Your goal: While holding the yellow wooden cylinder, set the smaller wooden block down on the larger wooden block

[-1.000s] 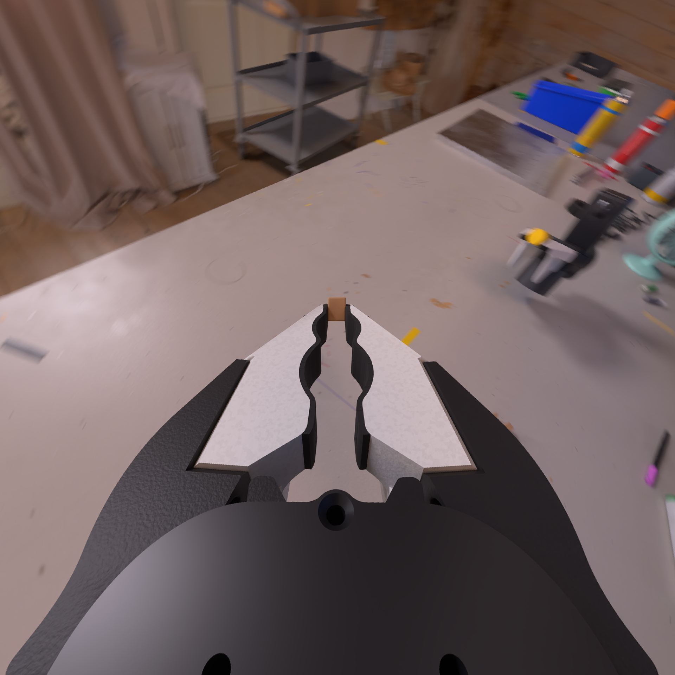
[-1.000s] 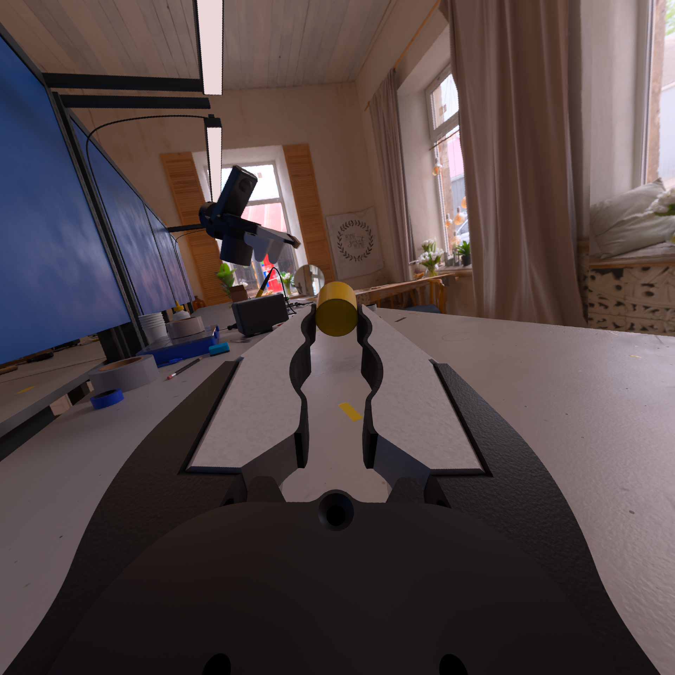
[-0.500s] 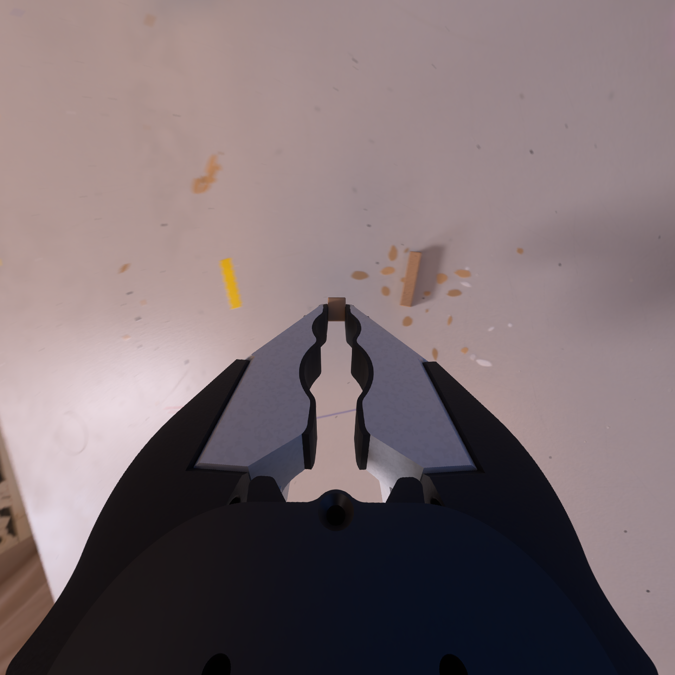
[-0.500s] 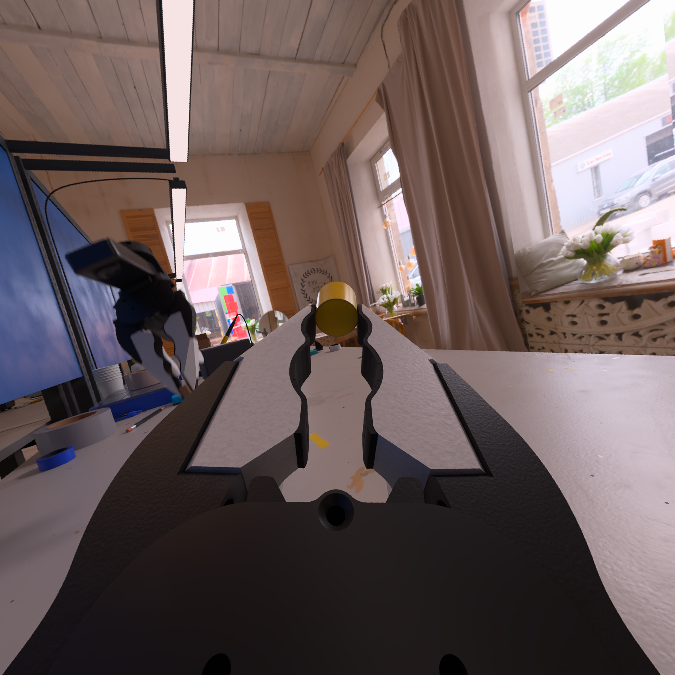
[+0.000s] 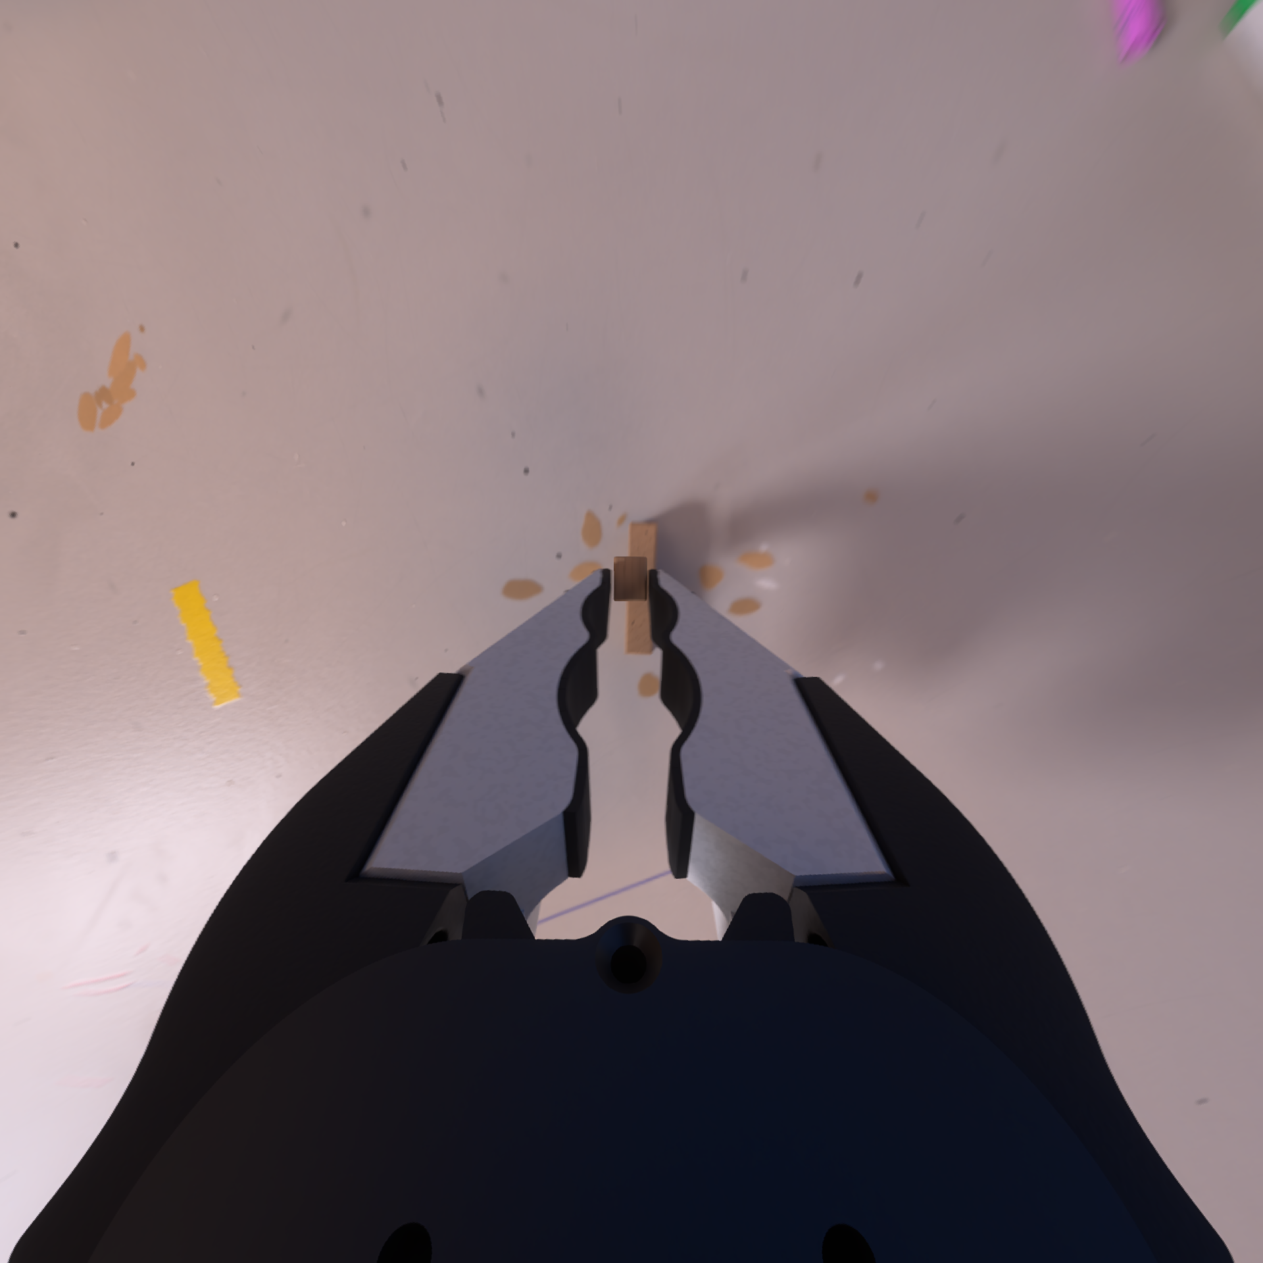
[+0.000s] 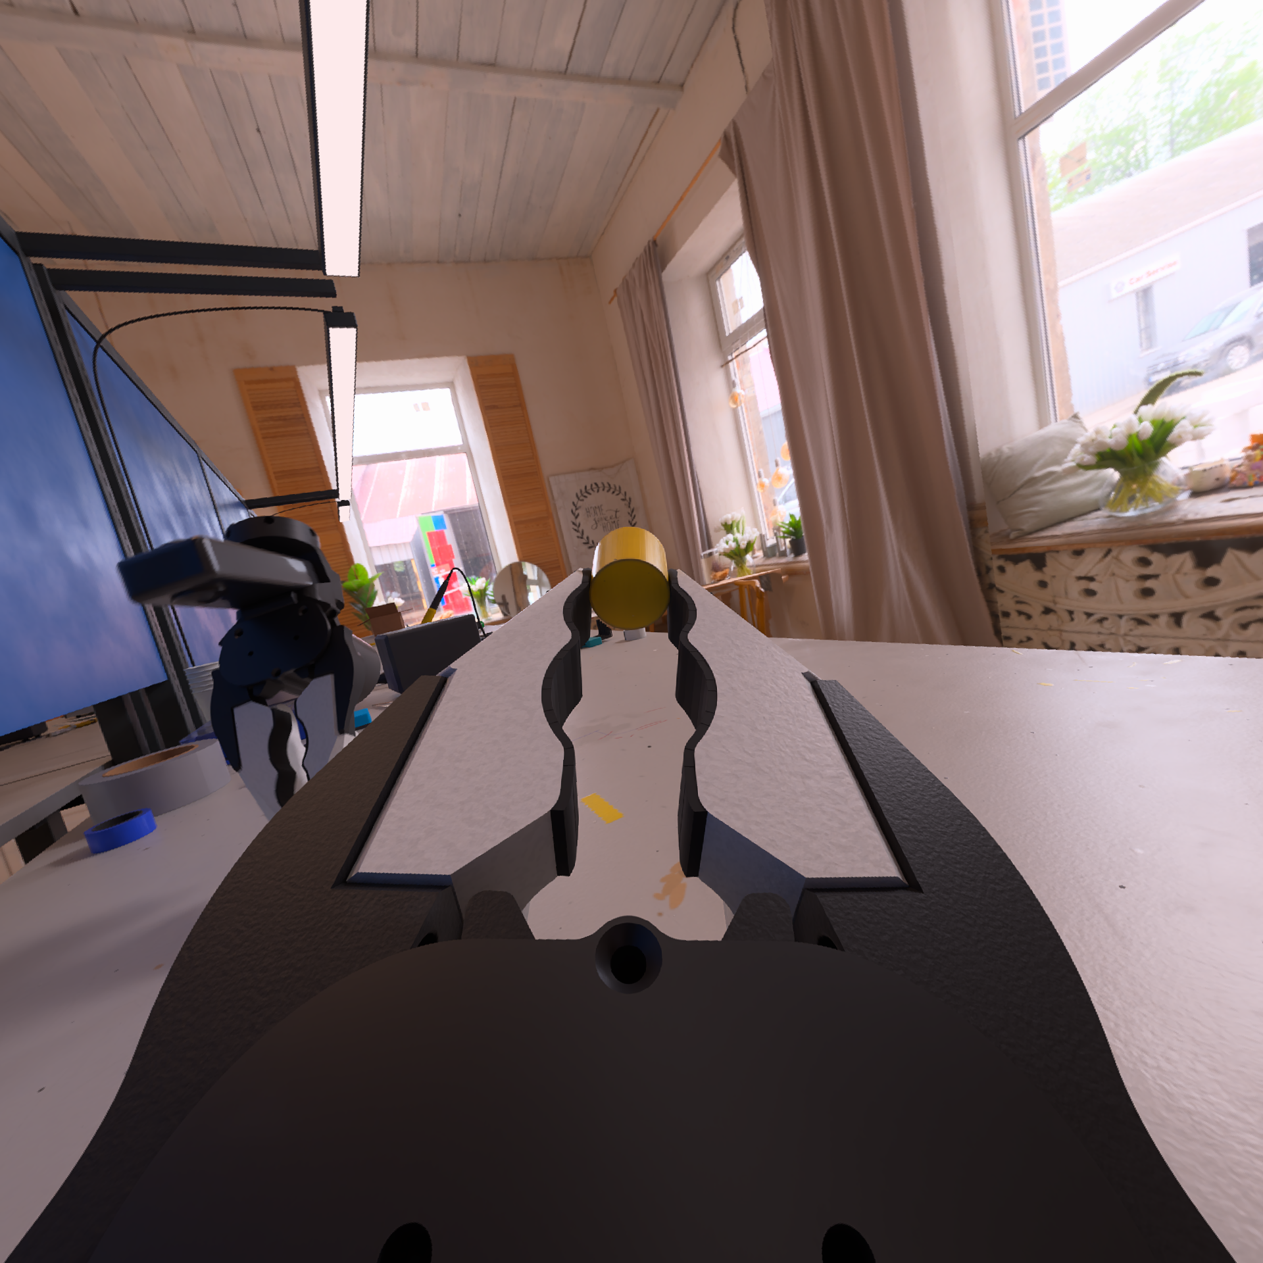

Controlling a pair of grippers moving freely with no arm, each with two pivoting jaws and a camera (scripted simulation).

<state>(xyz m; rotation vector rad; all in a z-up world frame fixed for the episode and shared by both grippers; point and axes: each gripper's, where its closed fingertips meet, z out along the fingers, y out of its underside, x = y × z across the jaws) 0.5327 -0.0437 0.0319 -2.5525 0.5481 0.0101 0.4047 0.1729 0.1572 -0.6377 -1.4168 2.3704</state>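
My left gripper [image 5: 629, 579] points straight down at the table and is shut on the smaller wooden block [image 5: 629, 577], a small brown cube at its fingertips. The larger wooden block [image 5: 639, 625], a thin pale strip, lies on the table directly below, partly covered by the small block. My right gripper [image 6: 629, 593] is shut on the yellow wooden cylinder [image 6: 629, 581] and holds it level above the table. The left gripper also shows in the right wrist view [image 6: 283, 779], pointing down at the left; the blocks are hidden there.
Orange paint spots [image 5: 109, 389] and a yellow tape strip [image 5: 205, 642] mark the grey table [image 5: 410, 273]. In the right wrist view, a grey tape roll [image 6: 154, 779], a blue tape roll [image 6: 119, 828] and blue screens [image 6: 55, 519] stand at the left.
My left gripper tipped from looking across the table to pointing straight down, then shifted until the small block sits over the larger block. My right gripper tilted up slightly, still holding the cylinder.
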